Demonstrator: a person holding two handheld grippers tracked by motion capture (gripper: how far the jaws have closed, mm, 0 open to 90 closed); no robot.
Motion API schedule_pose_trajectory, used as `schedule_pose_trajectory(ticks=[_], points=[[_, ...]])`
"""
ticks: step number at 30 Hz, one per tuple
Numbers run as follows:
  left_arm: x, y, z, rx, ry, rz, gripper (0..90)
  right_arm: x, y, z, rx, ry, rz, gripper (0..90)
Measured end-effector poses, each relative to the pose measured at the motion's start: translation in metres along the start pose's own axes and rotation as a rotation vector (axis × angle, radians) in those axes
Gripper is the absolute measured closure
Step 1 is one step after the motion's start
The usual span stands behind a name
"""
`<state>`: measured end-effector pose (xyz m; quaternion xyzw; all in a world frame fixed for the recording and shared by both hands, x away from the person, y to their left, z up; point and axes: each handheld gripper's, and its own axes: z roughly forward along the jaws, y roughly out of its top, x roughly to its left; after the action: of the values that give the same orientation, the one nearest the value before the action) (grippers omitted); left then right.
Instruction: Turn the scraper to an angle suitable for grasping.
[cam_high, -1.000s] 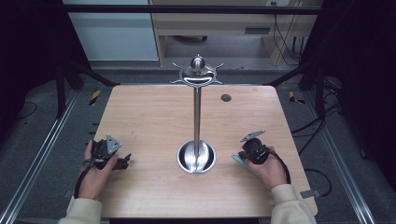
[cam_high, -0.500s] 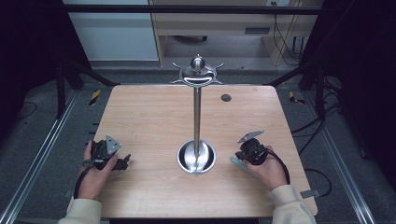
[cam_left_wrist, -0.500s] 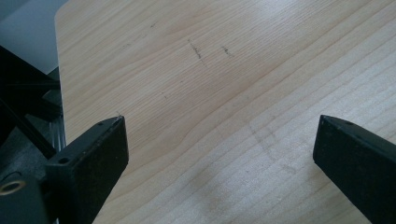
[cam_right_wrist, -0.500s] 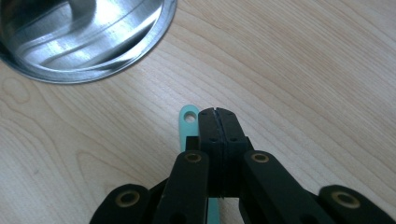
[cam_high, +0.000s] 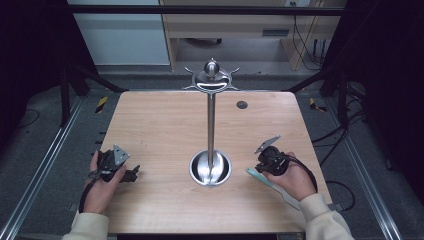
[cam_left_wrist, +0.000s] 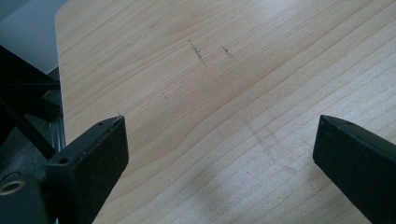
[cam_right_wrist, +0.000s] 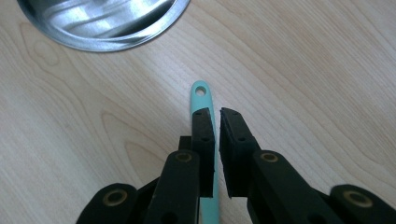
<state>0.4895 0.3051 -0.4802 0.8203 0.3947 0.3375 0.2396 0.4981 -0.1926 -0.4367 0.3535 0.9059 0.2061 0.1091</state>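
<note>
- The teal utensil handle (cam_right_wrist: 204, 100), with a small hole at its end, lies between the jaws of the right gripper (cam_right_wrist: 212, 112), just beside the round base of the metal stand (cam_high: 210, 168), on its right side in the high view
- In the high view the teal handle (cam_high: 272, 186) runs from the gripper back under the right hand (cam_high: 295, 179), away from the stand
- The right jaws have just been opening a little; in the right gripper view one pad touches the handle and a narrow gap shows beside the other pad, so I judge the grip as very light or released
- Against the earlier high views, the right gripper sits slightly higher beside the stand base, while the stand did not move
- My judgement: the utensil is being picked up to hang on the hooks at the stand top (cam_high: 211, 79), but such a loose hold can let it slip
- The left gripper (cam_high: 116, 167) rests on the desk (cam_high: 160, 130), well apart from the stand on its left side, jaws wide apart and holding nothing
</note>
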Motion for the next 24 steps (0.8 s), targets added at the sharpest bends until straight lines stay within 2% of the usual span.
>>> schedule_pose_trajectory(ticks=[4,11,16,17,19,24], points=[[0.000,0.000,0.000,0.004,0.003,0.000,3.1,-0.001,0.001,0.003,0.034,0.014,-0.020,81.5],[0.000,-0.001,0.001,-0.005,-0.003,-0.014,3.3,-0.004,0.003,0.005,0.090,0.027,-0.026,77.3],[0.000,0.000,0.000,0.000,-0.006,-0.005,3.3,-0.003,0.005,0.008,0.121,0.033,-0.022,74.3],[0.000,0.000,0.000,0.000,-0.004,-0.003,3.3,-0.004,0.006,0.010,0.143,0.036,-0.030,72.5],[-0.001,0.000,0.002,-0.005,-0.004,-0.011,3.3,-0.004,0.006,0.011,0.153,0.040,-0.035,71.7],[-0.001,0.000,0.002,0.007,-0.005,0.000,3.3,-0.006,0.007,0.020,0.204,0.064,-0.051,69.1]])
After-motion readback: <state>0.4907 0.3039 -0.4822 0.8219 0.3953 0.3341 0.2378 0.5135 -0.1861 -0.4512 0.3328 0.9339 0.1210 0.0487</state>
